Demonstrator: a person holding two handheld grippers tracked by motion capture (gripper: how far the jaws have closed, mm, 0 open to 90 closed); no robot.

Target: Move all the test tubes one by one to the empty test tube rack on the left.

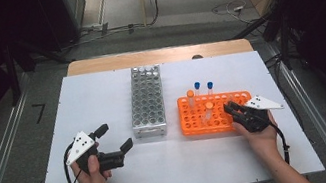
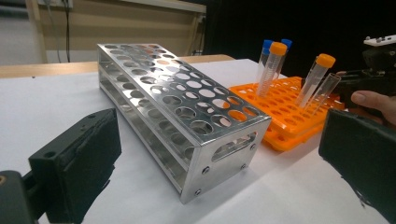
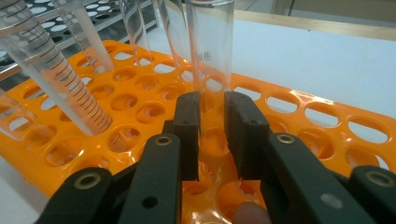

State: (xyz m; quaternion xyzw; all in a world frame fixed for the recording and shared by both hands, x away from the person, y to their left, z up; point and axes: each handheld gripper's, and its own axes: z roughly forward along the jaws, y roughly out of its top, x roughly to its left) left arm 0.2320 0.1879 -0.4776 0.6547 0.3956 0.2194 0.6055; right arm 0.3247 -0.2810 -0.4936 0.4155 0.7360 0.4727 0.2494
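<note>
An orange tube rack [image 1: 193, 129] stands right of centre on the white table. My right gripper [image 3: 212, 135] is shut on a clear uncapped tube [image 3: 212, 60] that stands upright in a hole of the orange rack [image 3: 299, 121]. From the high view this gripper [image 1: 230, 107] sits at the rack's near right corner. Two blue-capped tubes [image 1: 197, 88] and two orange-capped tubes [image 1: 209, 108] stand in the rack. My left gripper [image 1: 115, 136] is open with nothing between its jaws, near the table's front left. Its jaws frame a metal rack [image 2: 187, 116].
The metal rack [image 1: 147, 102] stands in the middle of the table, its holes without tubes. A graduated clear tube [image 3: 60, 74] leans in the orange rack just left of the held one. The white table [image 1: 100, 92] ends at a wooden edge at the back.
</note>
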